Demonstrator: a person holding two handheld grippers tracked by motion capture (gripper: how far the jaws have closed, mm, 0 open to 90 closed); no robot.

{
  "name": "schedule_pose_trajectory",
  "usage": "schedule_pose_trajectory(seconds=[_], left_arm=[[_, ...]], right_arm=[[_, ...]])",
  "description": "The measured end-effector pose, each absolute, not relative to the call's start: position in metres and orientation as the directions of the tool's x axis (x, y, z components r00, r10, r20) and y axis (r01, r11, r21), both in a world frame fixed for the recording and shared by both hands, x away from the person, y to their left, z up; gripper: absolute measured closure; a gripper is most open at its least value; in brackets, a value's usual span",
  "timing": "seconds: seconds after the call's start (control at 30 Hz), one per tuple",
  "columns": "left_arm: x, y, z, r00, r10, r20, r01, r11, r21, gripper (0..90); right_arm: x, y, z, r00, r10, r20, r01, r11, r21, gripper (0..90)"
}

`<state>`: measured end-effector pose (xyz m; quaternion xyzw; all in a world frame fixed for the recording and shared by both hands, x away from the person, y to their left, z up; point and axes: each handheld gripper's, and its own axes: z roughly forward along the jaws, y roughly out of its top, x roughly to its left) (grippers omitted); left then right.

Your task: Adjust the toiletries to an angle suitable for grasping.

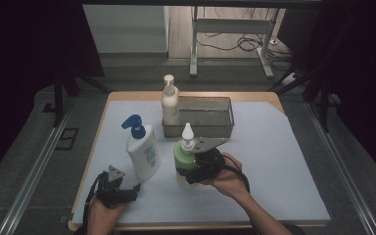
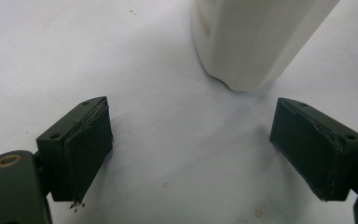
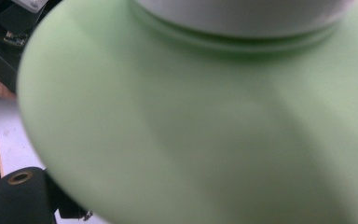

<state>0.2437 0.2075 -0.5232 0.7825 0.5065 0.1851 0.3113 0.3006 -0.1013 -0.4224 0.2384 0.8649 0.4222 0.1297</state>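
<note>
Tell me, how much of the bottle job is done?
Nothing looks packed: the metal tray holds no bottle. The right gripper is around the green bottle; a firm grip is unclear. The blue-pump bottle and white bottle stand untouched. The left gripper waits open.

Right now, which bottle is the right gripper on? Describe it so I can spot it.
Start at the metal tray at the table's far side. Just in front stands the green bottle, with the right gripper around it. Unlike its white neighbours, its body is pale green.
</note>
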Motion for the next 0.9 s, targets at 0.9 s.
schedule_pose_trajectory(seconds=[0.9], left_arm=[[0.244, 0.208, -0.523, 0.419, 0.908, -0.025, 0.677, -0.293, 0.675, 12.6]], right_arm=[[0.331, -0.121, -0.375, -0.812, 0.583, 0.007, 0.352, 0.481, 0.803, 12.5]])
